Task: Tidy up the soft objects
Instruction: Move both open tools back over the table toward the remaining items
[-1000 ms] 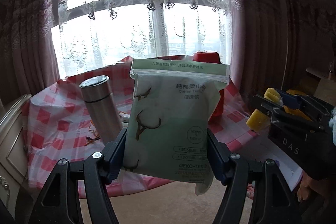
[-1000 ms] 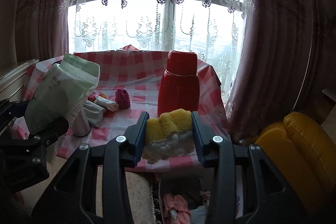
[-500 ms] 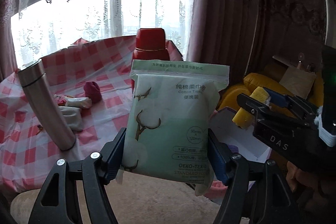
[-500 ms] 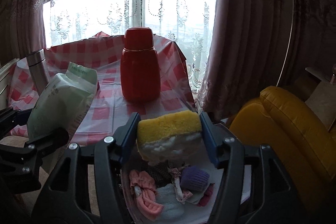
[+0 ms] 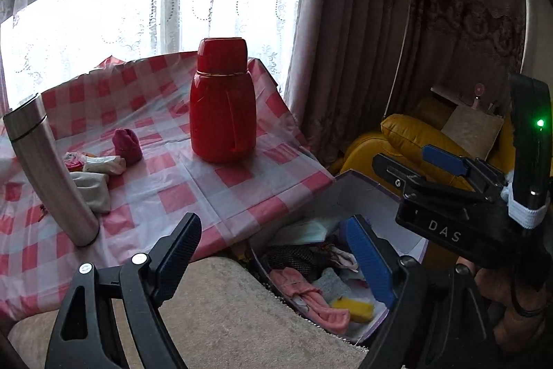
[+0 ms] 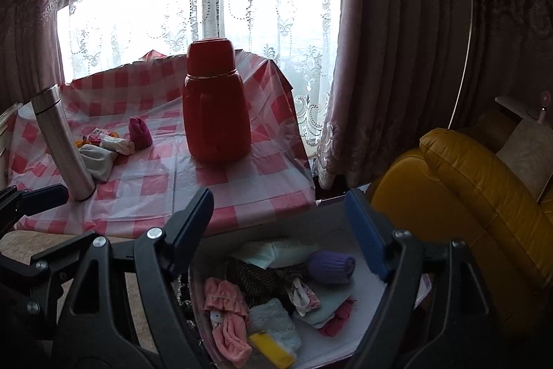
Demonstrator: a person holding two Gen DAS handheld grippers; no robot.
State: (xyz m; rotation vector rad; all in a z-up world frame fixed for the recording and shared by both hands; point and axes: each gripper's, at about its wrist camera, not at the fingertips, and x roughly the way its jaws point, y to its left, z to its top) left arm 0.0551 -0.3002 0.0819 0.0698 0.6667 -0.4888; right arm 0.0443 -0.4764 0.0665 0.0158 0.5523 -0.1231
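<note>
Only the right view shows the purple roll; both grippers gape empty.

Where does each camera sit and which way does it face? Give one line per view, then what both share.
Left wrist: rides the open left gripper, facing the checked table and window; both its fingers and the right gripper show.
Right wrist: rides the open right gripper, angled down at the white storage box of soft clothes; both its fingers show, and part of the left gripper at the left edge.
Shared: tall red plastic thermos, slim steel flask, yellow leather armchair.
</note>
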